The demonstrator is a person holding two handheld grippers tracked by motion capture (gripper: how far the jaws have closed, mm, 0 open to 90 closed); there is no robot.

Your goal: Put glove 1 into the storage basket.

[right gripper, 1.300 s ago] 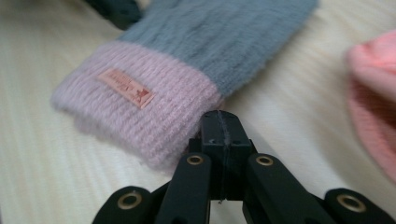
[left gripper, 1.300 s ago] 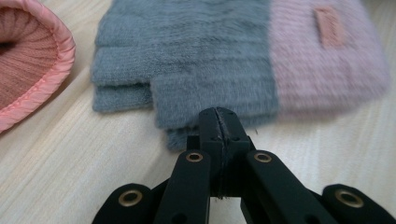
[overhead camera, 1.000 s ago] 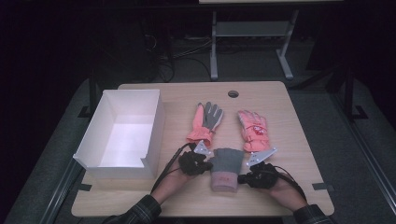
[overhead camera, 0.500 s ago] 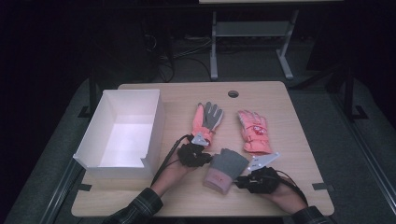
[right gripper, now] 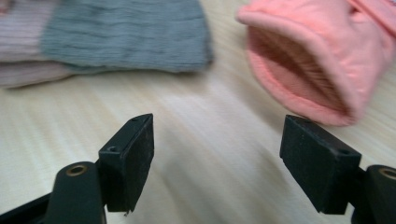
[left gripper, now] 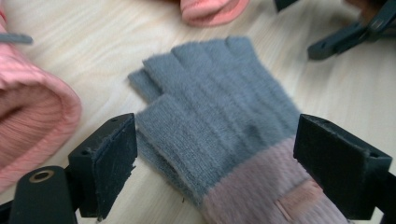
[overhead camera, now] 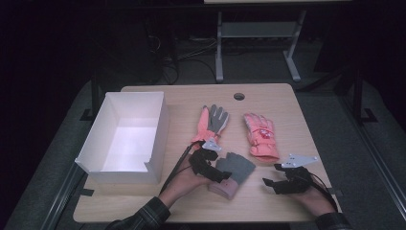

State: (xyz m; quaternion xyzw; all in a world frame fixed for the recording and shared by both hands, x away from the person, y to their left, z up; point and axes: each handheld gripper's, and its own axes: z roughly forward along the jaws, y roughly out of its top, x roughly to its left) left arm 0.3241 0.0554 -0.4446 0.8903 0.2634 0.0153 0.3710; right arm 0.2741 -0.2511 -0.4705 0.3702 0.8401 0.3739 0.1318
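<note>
The white box (overhead camera: 125, 139) by the counter's left edge holds nothing yet. The grey glove (overhead camera: 232, 172) lies near the front edge. Both tongs, left (overhead camera: 213, 172) and right (overhead camera: 270, 182), just opened wide, holding nothing.

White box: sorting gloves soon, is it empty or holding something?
Empty. The white box shows only its bare white floor; all gloves lie on the table.

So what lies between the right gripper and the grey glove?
Bare tabletop: in the high view, the right gripper sits apart from the grey glove, jaws open.
</note>
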